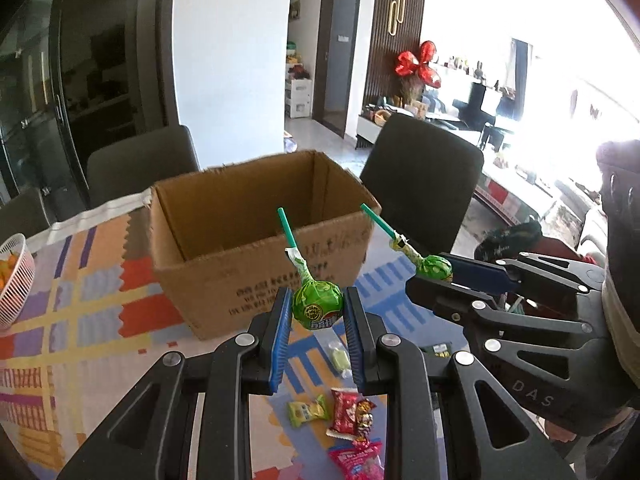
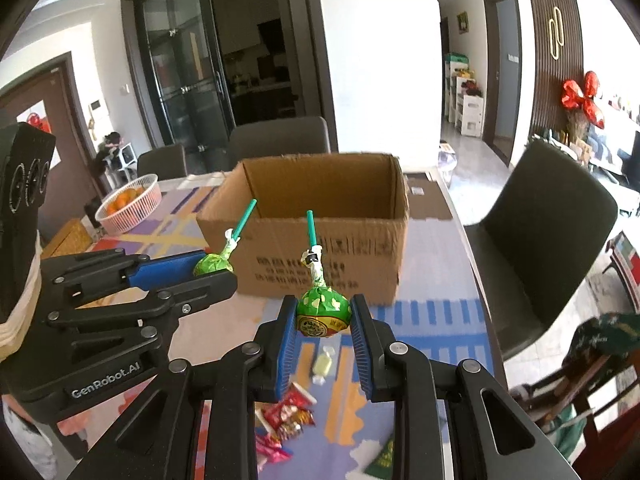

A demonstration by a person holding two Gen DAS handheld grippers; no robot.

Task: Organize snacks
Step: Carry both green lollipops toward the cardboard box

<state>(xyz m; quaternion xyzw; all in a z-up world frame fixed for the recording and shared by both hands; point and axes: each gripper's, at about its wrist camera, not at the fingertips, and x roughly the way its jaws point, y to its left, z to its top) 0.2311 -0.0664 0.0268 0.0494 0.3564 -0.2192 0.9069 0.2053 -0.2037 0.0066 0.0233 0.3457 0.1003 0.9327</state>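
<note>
My left gripper (image 1: 318, 308) is shut on a green-wrapped lollipop (image 1: 317, 303) with a teal stick pointing up. My right gripper (image 2: 323, 314) is shut on a second green lollipop (image 2: 323, 309). Both are held above the table, just in front of an open, empty-looking cardboard box (image 1: 264, 236), which also shows in the right wrist view (image 2: 320, 224). The right gripper shows in the left wrist view (image 1: 436, 274) with its lollipop (image 1: 434, 266). The left gripper shows in the right wrist view (image 2: 214, 270). Loose wrapped candies (image 1: 344, 416) lie on the patterned cloth below.
A pink basket of oranges (image 2: 130, 204) stands at the table's left. Dark chairs (image 1: 424, 184) surround the table. More candy packets (image 2: 288, 412) and a pale sweet (image 2: 323, 364) lie on the cloth (image 1: 80, 320). The table edge runs along the right.
</note>
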